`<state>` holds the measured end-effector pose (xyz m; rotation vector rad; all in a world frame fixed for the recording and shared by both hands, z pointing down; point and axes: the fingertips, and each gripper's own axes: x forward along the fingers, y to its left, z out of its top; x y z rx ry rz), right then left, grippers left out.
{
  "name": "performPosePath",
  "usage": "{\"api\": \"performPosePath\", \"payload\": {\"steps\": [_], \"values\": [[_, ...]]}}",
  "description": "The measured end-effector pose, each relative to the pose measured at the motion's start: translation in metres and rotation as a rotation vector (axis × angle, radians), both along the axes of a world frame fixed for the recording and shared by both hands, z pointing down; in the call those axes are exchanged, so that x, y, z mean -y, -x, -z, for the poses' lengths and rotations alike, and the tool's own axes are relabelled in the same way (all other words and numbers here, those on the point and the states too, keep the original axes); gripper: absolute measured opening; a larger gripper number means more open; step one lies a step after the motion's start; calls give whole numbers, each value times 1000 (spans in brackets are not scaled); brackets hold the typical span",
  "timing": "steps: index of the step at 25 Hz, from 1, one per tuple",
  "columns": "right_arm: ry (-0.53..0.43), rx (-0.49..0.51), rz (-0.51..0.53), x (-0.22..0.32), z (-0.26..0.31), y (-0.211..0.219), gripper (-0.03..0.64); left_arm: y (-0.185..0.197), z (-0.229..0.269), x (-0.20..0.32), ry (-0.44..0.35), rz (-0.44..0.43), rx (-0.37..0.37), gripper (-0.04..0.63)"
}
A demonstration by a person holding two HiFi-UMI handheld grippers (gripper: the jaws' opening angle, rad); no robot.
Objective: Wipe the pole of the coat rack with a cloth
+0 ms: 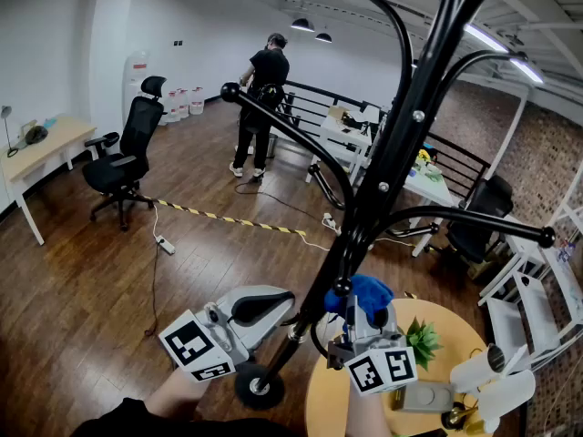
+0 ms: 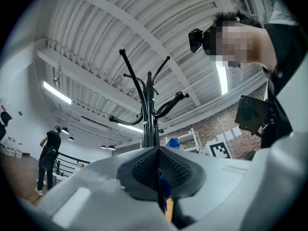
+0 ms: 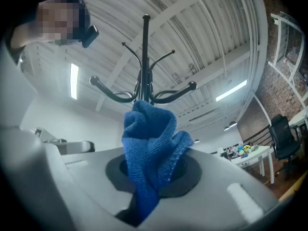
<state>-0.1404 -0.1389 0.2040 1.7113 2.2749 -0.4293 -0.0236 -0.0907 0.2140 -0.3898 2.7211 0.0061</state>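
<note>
A black coat rack [image 1: 339, 189] leans across the head view, its pole [image 1: 392, 167] running from a round foot at the near edge up to the far right, with curved hooks branching off.

The left tongs [image 2: 159, 170] are pressed together with nothing between them, and their tip sits just left of the lower pole. The right tongs [image 3: 151, 174] pinch a blue cloth [image 3: 147, 143] – it bunches up out of the tips and lies against the right side of the lower pole.

Near right, under the right tongs, is a round yellow tabletop [image 1: 321, 401] with a small green plant [image 1: 422, 340].

Farther off, on the dark wood floor [image 1: 109, 271], a black office chair [image 1: 123, 148] stands at left, and a person in black [image 1: 264, 98] stands by a railing – back turned.
</note>
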Motion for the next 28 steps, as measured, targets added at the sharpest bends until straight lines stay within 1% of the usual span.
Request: {"api": "performPosePath", "payload": {"steps": [4,9,13,17,20,25,28], "values": [[54,76,-58,3,43,-2,41,-2,2,-5,-14,9,12,3],[141,166,-81,7,105,-12,41,-9,5,-10,-6,15,20,3],[203,241,-115,23,147,-21,41,-13,7,-13,-5,15,29,3],[240,269,-131,47,178,-25,41,-12,11,-14,0,9,34,3],[263,292,-155,67,194,-26,42,-6,12,-11,9,-11,31,3],[384,327,-227,119,223,-30,43,0,13,-4,19,-40,30,3],[457,331,-271,147,239,-31,43,2,14,-3,21,-48,34,3]]}}
